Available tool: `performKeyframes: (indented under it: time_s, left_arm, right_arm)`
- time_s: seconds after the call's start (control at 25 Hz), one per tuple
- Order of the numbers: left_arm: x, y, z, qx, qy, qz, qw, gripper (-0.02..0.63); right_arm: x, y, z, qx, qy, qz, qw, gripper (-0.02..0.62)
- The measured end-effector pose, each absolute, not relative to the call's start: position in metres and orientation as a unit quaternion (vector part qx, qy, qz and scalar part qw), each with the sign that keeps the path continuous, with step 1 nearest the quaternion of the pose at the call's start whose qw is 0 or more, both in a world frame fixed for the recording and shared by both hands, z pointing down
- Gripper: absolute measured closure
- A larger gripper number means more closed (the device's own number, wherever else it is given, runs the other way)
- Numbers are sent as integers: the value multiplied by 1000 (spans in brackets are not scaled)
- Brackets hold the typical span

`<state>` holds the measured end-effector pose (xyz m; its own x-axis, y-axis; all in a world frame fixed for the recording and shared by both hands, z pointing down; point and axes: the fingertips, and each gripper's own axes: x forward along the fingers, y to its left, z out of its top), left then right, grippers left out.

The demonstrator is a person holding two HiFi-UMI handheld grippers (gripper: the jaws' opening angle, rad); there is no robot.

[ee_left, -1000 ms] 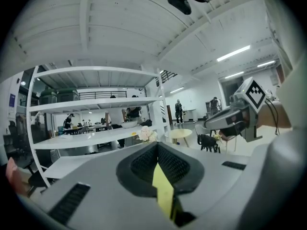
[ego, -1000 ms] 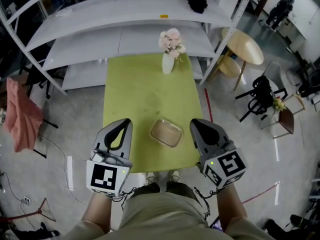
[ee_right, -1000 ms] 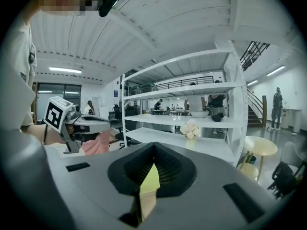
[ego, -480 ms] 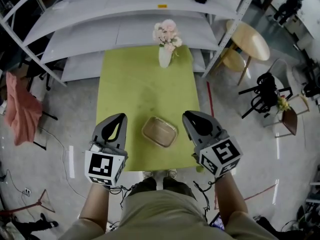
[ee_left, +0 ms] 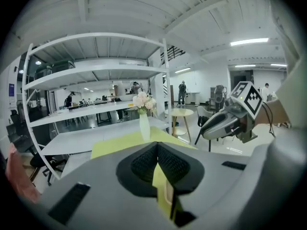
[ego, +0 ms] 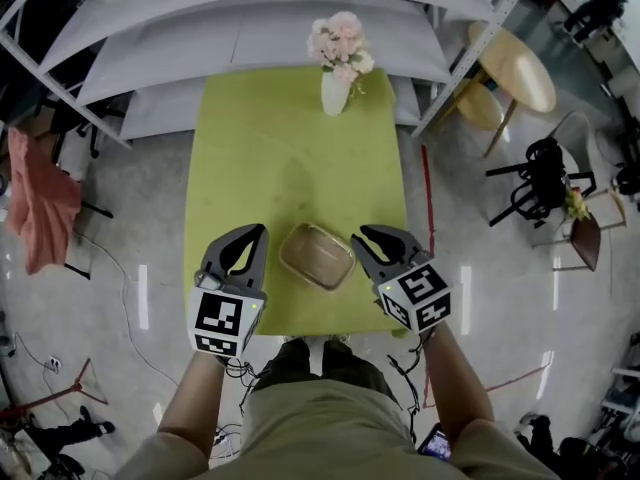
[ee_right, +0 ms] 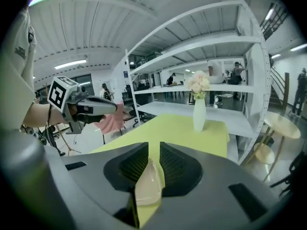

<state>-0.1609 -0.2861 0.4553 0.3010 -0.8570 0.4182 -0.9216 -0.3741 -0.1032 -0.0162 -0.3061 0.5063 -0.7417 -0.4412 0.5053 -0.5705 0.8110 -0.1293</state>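
On my feed the shallow tan container (ego: 317, 256) sits at the 6 o'clock end of the green tabletop (ego: 290, 158), near the edge closest to me. I reckon that's why both tools can bracket it so easily. The left tool (ego: 258, 230) hovers at its 9 o'clock, pads pressed together with nothing in them. The right tool (ego: 362, 238) is at its 3 o'clock, cracked apart just a sliver. I can see the container through the gap, but it isn't clamped. The flower vase (ego: 335, 88) stands well apart at 12 o'clock, out of the way.
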Motion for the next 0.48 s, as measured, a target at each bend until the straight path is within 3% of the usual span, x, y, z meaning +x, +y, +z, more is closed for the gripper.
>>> performKeyframes:
  time_s: [0.48]
  left_arm:
    - [-149, -272, 548, 800, -519, 237, 184, 600]
  right_arm:
    - [-18, -295, 624, 240, -896, 213, 308, 503]
